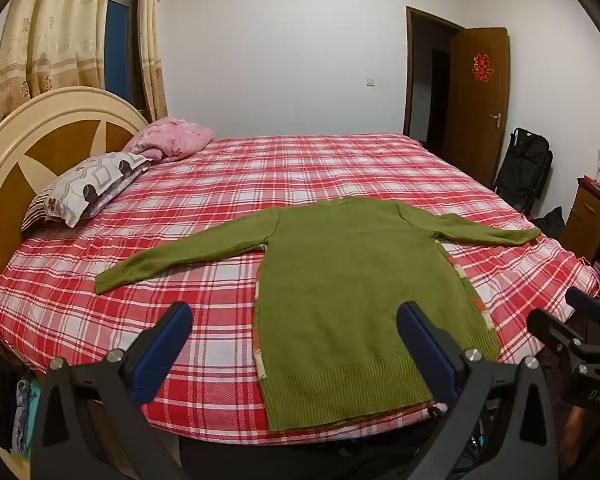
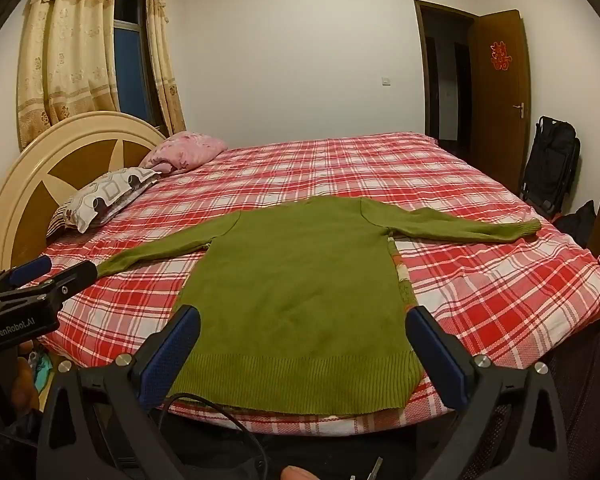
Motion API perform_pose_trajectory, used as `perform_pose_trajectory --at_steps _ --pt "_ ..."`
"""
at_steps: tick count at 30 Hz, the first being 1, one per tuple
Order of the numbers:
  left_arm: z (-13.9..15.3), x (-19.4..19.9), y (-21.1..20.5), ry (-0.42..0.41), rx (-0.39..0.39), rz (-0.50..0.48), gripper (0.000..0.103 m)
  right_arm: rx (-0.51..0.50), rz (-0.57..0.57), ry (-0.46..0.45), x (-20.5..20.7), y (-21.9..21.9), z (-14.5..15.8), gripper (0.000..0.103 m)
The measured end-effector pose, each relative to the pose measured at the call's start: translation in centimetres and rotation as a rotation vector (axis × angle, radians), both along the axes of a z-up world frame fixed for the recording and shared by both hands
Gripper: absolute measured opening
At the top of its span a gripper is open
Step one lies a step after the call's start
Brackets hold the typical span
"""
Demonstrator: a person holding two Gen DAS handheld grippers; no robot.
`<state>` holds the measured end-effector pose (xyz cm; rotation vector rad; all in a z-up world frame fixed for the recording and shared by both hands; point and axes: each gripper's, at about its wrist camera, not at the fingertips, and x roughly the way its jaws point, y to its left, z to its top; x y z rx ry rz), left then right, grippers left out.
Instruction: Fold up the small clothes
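I have both claws spread wide and holding nothing. The left gripper [image 1: 294, 316] hangs above the near edge of the bed [image 1: 220, 184], its blue pads [image 1: 162, 354] apart, one over bare plaid sheet and the other over the sweater's hem side. The right gripper [image 2: 302, 320] sits just as wide, its two fingers framing the ribbed hem from either side without touching it, as far as I can tell. The green sweater [image 2: 296, 292] lies flat on the red-and-white plaid cover, hem toward me, both sleeves stretched out sideways, a patterned strip showing along its side seams. At the headboard [image 1: 40, 132] end I see a patterned pillow [image 1: 88, 188] and a pink bundle [image 1: 172, 140] just behind it, both well apart from the sweater. A black cable [image 2: 212, 412] loops across the lower part of the right wrist view, in front of the bed edge. Farther off stand a curtained window [image 2: 130, 52], an open brown door [image 2: 500, 92] and a black bag [image 2: 550, 160] against the wall.
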<state>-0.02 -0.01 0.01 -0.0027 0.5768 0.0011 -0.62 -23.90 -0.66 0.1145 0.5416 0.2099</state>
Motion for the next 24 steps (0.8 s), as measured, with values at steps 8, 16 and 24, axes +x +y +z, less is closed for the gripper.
perform_pose_trajectory --at_steps 8,16,24 --pt "-0.04 -0.03 -0.03 0.002 0.003 0.001 0.103 0.001 0.0 0.002 0.03 0.02 0.05 0.102" --pt "-0.1 0.21 0.12 0.003 -0.001 0.002 0.103 0.003 0.0 0.006 -0.03 -0.04 0.03 0.102" --pt "-0.35 0.17 0.39 -0.001 -0.001 0.002 0.103 0.004 0.001 0.006 0.02 -0.08 0.03 0.102"
